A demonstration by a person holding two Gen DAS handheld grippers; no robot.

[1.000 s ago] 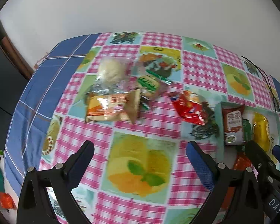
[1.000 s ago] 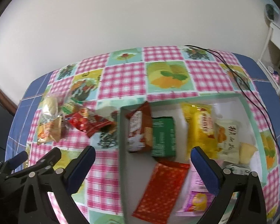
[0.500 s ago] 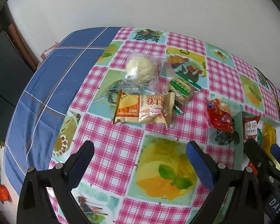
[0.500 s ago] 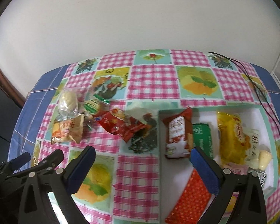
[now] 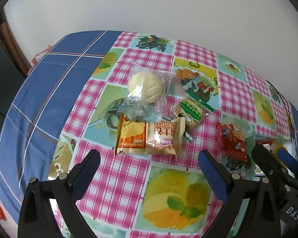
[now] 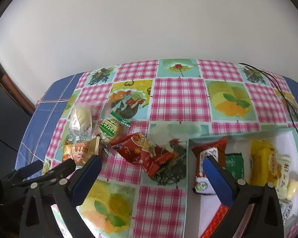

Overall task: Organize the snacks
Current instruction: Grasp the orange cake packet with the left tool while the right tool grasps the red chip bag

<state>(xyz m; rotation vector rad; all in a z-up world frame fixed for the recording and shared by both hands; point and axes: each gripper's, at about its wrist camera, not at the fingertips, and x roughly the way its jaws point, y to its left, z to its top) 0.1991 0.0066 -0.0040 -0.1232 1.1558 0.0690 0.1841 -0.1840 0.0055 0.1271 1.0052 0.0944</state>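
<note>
The orange-and-cream crinkled snack packet [image 5: 150, 138] lies on the checked surface [image 5: 117, 180] straight ahead of the left tongs [image 5: 149, 170], long axis crosswise to their empty, wide-apart jaws, nearer them than the right tongs [image 6: 152, 172], also apart and empty. Only the right view shows the white tray [image 6: 190, 178] holding sorted packets, probably this one's destination.

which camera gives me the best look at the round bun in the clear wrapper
The left wrist view. There the bun sits near the middle of the picture, large and face-on through its clear wrapper, behind the orange cake packet. In the right wrist view the bun is small, off to the left edge and seen from the side.
</note>
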